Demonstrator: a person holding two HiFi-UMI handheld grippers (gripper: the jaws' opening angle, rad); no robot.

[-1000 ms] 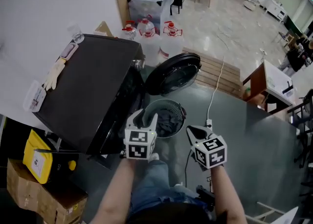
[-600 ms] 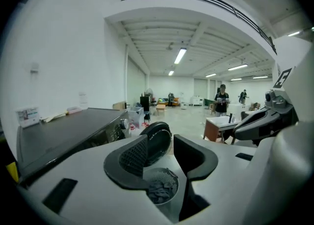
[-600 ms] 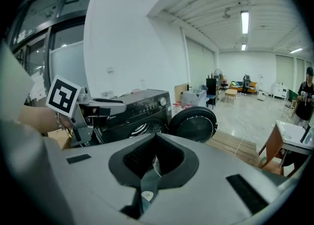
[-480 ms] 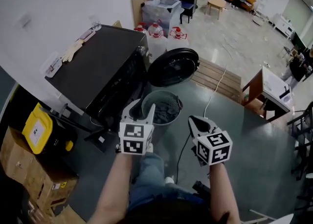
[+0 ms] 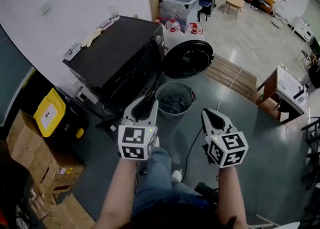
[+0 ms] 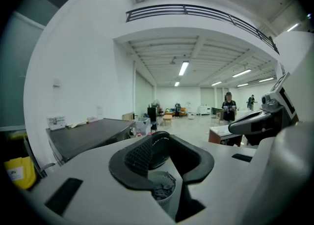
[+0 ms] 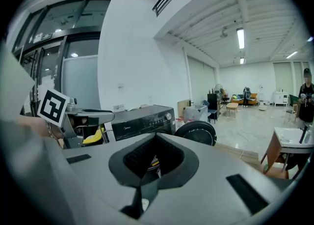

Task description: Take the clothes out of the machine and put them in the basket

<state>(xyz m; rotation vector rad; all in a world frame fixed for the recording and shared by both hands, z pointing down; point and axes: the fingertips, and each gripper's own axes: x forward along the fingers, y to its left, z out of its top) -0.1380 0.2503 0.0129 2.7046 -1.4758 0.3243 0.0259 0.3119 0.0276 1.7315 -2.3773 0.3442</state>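
The black washing machine (image 5: 120,58) stands at the upper left with its round door (image 5: 188,59) swung open. In front of it sits a grey basket (image 5: 174,102) with dark clothes (image 5: 172,105) inside. My left gripper (image 5: 146,105) hovers just left of the basket and above it. Its jaws are closing with a small gap and nothing between them; through the gap the basket (image 6: 162,189) shows below. My right gripper (image 5: 212,117) hangs to the right of the basket, shut and empty. The machine (image 7: 142,121) shows beyond its jaws.
A yellow case (image 5: 49,113) and cardboard boxes (image 5: 30,148) lie left of the machine. Water jugs (image 5: 172,24) stand behind it. A wooden pallet (image 5: 232,75), a white cable (image 5: 225,93) and a desk (image 5: 285,90) are to the right. My jeans-clad leg (image 5: 155,173) is below.
Both grippers have lifted up and away from the basket, which now lies farther below them. The left jaws have narrowed. The head view has swung so more floor at the left shows.
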